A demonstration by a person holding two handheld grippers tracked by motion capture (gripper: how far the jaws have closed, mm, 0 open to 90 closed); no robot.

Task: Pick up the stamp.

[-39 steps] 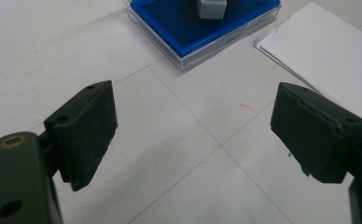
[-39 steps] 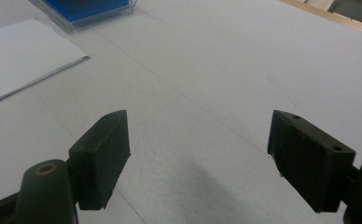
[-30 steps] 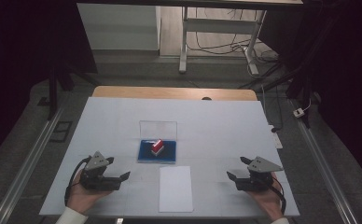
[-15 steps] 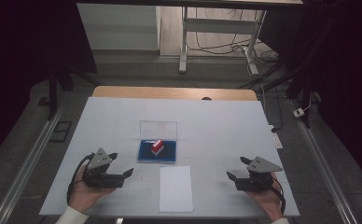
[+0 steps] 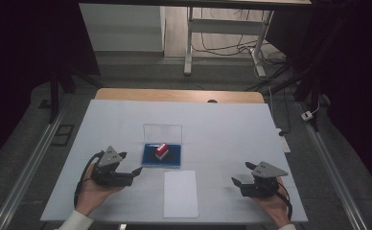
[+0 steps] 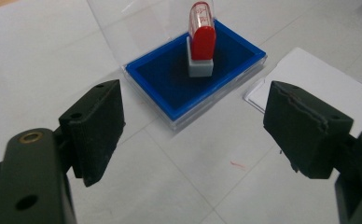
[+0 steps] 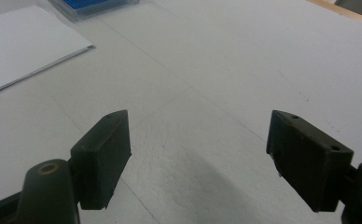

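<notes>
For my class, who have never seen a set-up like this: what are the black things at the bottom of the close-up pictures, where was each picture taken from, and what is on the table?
A person sits at a white table with a two-jaw tool in each hand. The high view looks down from above: the left hand-held gripper and the right hand-held gripper are at the bottom. The other two pictures come from cameras riding on the grippers, so the black blocks are their own jaws. On the table lies a blue ink pad with its clear lid open, a red stamp standing on it, and a white sheet of paper nearer the person. Both grippers are open and hold nothing; the left one's jaws have just been closing slightly, with nothing between them.
</notes>
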